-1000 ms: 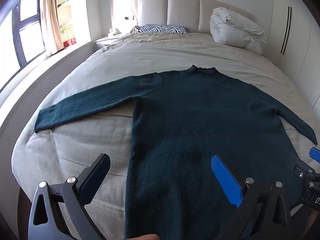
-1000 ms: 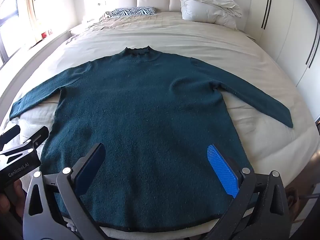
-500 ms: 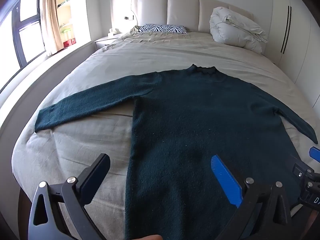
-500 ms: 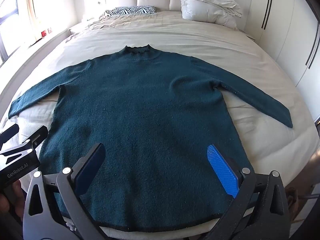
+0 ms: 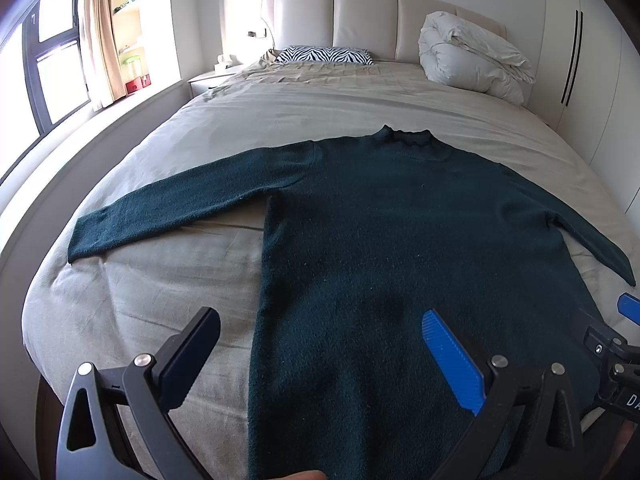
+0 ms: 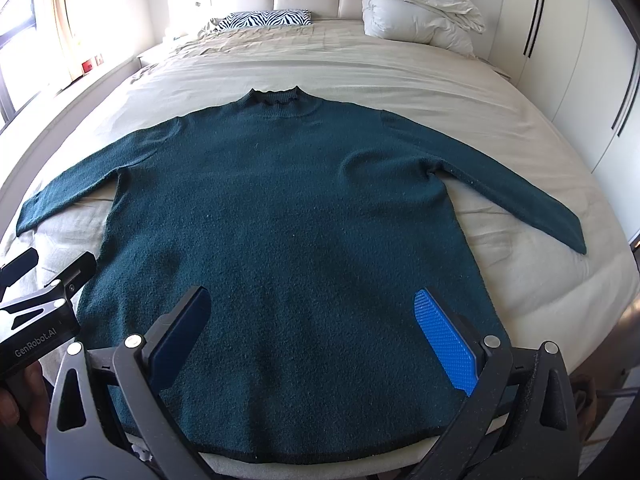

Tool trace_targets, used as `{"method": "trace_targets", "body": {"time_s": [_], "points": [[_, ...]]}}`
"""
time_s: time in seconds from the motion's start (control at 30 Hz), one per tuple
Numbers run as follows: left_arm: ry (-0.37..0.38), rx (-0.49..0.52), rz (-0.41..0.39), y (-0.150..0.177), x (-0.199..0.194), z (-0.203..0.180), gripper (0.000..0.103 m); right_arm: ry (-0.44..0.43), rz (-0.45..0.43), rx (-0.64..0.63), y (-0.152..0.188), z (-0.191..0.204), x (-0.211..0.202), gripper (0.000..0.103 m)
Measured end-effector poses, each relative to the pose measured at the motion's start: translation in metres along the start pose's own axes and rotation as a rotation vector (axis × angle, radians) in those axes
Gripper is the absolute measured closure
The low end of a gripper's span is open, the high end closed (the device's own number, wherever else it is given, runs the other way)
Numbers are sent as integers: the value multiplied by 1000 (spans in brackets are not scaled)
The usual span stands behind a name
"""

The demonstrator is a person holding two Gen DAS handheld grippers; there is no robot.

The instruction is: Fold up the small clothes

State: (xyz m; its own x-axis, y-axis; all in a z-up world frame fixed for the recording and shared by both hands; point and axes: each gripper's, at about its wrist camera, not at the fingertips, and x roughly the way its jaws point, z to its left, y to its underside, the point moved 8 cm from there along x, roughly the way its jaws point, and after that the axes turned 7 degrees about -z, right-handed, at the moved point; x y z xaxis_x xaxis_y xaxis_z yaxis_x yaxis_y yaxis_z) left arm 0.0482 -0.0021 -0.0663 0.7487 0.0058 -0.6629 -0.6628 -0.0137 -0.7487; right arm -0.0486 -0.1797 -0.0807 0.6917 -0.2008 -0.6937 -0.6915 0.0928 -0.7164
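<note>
Sweater (image 6: 288, 240) of fuzzy dark-teal knit, spread flat on beige bed (image 6: 400, 76), sleeves out, ribbed collar far. Left gripper (image 5: 320, 360) and right gripper (image 6: 312, 332) both spread wide above hem, seemingly not touching.

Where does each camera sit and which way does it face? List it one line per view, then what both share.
Left wrist: sits on the open left gripper over the near left part of the dark teal knit sweater, facing the padded cream headboard; a fingertip shows at the bottom edge.
Right wrist: sits on the open right gripper above the sweater's hem, facing the headboard; a hand holds the left gripper.
Shared: sweater, beige bed sheet, zebra-striped pillow, folded white duvet.
</note>
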Motion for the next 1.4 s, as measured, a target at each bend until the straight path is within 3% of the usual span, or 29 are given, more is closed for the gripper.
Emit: {"method": "trace_targets", "body": {"time_s": [1.13,1.17,1.4], "points": [[-1,2,9,19,1,-7,0,0,10,-1,9,2,5,0],[0,2,10,8,3,-4,0,0,12,-1,9,2,5,0],[3,3,15,9,5,-4,0,0,13,-1,9,2,6,0]]}}
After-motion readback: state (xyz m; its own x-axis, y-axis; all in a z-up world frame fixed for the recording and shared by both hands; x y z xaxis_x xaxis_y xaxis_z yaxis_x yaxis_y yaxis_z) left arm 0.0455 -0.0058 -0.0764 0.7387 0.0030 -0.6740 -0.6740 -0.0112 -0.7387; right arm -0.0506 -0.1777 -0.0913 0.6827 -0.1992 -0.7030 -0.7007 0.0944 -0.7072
